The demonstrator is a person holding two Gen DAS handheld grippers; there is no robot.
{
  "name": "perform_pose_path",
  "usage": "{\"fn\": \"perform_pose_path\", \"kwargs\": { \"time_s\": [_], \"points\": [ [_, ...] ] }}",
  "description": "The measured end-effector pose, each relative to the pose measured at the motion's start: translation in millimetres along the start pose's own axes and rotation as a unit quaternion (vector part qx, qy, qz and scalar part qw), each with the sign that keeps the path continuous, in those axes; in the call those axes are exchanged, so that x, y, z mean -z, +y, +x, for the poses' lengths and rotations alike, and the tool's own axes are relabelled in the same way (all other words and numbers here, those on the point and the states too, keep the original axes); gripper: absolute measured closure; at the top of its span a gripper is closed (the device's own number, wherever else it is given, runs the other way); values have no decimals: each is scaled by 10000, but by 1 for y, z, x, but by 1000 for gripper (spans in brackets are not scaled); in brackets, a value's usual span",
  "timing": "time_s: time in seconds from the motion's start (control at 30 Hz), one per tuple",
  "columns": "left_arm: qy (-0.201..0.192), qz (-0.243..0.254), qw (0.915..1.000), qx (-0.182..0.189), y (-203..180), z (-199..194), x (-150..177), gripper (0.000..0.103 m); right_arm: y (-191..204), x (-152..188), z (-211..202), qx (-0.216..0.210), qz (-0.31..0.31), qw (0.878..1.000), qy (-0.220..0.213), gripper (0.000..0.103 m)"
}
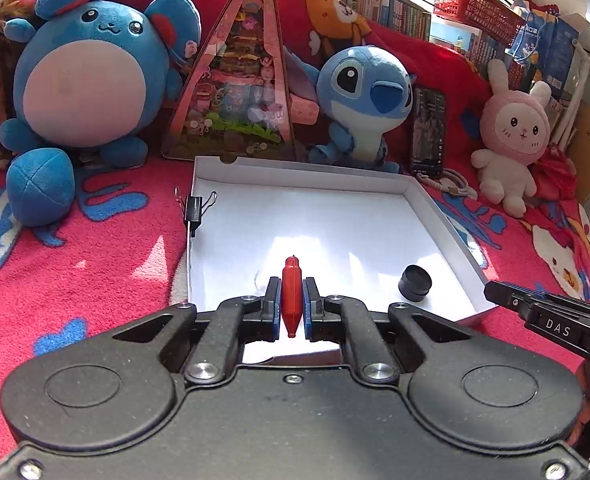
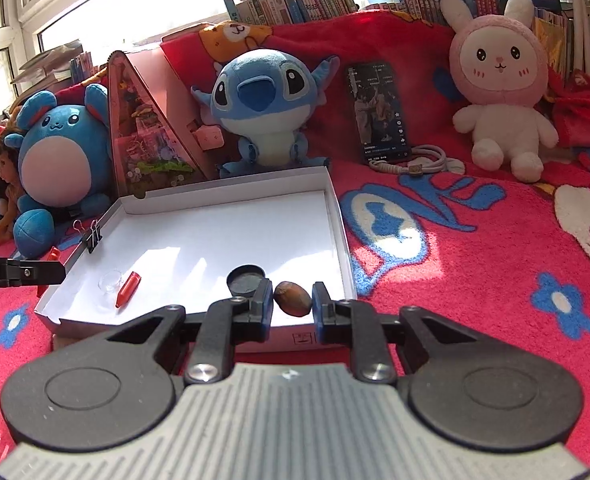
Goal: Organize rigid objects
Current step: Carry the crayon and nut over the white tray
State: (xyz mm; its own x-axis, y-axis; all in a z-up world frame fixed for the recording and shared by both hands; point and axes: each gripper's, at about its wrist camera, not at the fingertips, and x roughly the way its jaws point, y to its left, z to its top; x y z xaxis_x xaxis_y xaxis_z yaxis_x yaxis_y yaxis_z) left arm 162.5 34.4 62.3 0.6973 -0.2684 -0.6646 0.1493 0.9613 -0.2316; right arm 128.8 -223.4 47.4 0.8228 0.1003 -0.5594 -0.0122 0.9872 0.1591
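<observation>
A white shallow box (image 1: 447, 216) (image 2: 337, 208) lies on the red blanket. My left gripper (image 1: 291, 300) is shut on a red spindle-shaped piece (image 1: 291, 298) over the box's near edge. A black round cap (image 1: 414, 282) (image 2: 246, 279) lies in the box. In the right wrist view a red crayon-like piece (image 2: 129, 289) and a small clear cup (image 2: 111, 281) lie near the box's left corner. My right gripper (image 2: 293, 300) stands over the box's near right corner, its fingers apart, with a brown oval nut (image 2: 293, 298) between them; contact with the pads is unclear.
A black binder clip (image 1: 194, 205) (image 2: 93, 236) grips the box's left wall. Behind the box stand a blue round plush (image 1: 83, 76), a pink triangular toy box (image 1: 239, 80), a Stitch plush (image 2: 261, 112), a phone (image 2: 379, 112), a coiled cable (image 2: 415, 164) and a pink bunny (image 2: 495, 80).
</observation>
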Motion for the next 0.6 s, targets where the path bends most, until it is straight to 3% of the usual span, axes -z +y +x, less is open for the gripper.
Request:
{"fn": "perform_pose_path", "kwargs": {
  "time_s": [0.27, 0.6],
  "points": [
    [350, -190, 9988, -276, 17, 44, -9, 93, -8, -19, 37, 51, 283, 9987, 425, 78],
    [448, -250, 9980, -379, 19, 60, -7, 93, -14, -24, 66, 113, 597, 9953, 755, 78]
  ]
}}
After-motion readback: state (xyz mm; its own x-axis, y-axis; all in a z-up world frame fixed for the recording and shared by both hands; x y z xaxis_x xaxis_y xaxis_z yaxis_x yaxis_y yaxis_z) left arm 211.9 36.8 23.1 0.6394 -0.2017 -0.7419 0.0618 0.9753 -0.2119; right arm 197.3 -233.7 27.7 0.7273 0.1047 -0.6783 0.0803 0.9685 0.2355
